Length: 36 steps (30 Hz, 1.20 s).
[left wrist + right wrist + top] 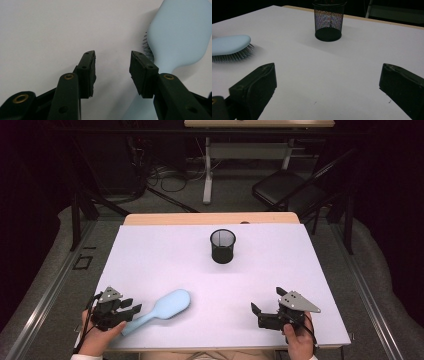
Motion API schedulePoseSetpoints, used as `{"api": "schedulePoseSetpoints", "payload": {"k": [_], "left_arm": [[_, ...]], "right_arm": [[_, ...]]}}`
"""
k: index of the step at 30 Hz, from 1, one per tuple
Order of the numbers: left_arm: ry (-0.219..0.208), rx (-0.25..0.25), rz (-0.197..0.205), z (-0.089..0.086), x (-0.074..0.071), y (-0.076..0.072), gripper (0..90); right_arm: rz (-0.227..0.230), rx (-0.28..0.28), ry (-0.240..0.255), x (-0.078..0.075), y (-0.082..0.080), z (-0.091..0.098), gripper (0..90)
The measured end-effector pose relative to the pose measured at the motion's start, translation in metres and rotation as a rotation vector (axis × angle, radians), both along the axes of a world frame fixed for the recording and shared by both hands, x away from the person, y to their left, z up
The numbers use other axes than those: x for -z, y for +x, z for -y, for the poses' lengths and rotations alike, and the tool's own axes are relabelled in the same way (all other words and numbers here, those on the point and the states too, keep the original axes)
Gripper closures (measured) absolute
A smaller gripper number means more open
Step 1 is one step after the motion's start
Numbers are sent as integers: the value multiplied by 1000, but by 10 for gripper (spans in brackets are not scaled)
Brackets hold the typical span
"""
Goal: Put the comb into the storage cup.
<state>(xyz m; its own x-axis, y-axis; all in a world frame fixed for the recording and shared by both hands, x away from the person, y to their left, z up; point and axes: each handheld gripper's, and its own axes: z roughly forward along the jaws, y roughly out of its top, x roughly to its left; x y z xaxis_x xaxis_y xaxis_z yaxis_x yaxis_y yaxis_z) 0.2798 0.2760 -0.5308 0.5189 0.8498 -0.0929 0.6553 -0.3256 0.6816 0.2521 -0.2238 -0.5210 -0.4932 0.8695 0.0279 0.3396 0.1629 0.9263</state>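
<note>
nearby, mesh cup (222,246), hairbrush (162,309) apart

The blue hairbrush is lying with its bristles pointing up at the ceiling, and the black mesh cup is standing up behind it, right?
Not quite. The blue hairbrush lies with its bristles down against the white table; its smooth back faces up. The right gripper view shows the bristles under the head. The black mesh cup does stand upright farther back.
</note>
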Motion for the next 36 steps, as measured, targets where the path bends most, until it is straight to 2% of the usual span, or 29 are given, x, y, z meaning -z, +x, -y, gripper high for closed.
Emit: {"api": "schedulePoseSetpoints", "payload": {"k": [4,11,14,20,25,28,32,36], "left_arm": [[-5,2,20,-3,-2,1,539],[-39,9,38,-5,-4,3,474],[-42,11,65,-7,-7,3,448],[-76,12,68,-11,-13,3,413],[-87,25,82,-9,-16,3,334],[-75,44,98,-7,-18,3,292],[-88,60,113,-4,-21,3,239],[-102,64,109,-3,-22,4,181]], "right_arm": [[1,-1,-2,0,0,0,10],[3,3,2,0,0,0,11],[2,3,2,0,0,0,11],[0,4,5,0,0,0,11],[-1,6,5,1,0,0,11],[-4,7,2,1,0,0,11],[-3,8,4,0,0,0,11],[1,7,2,1,0,0,11]]}}
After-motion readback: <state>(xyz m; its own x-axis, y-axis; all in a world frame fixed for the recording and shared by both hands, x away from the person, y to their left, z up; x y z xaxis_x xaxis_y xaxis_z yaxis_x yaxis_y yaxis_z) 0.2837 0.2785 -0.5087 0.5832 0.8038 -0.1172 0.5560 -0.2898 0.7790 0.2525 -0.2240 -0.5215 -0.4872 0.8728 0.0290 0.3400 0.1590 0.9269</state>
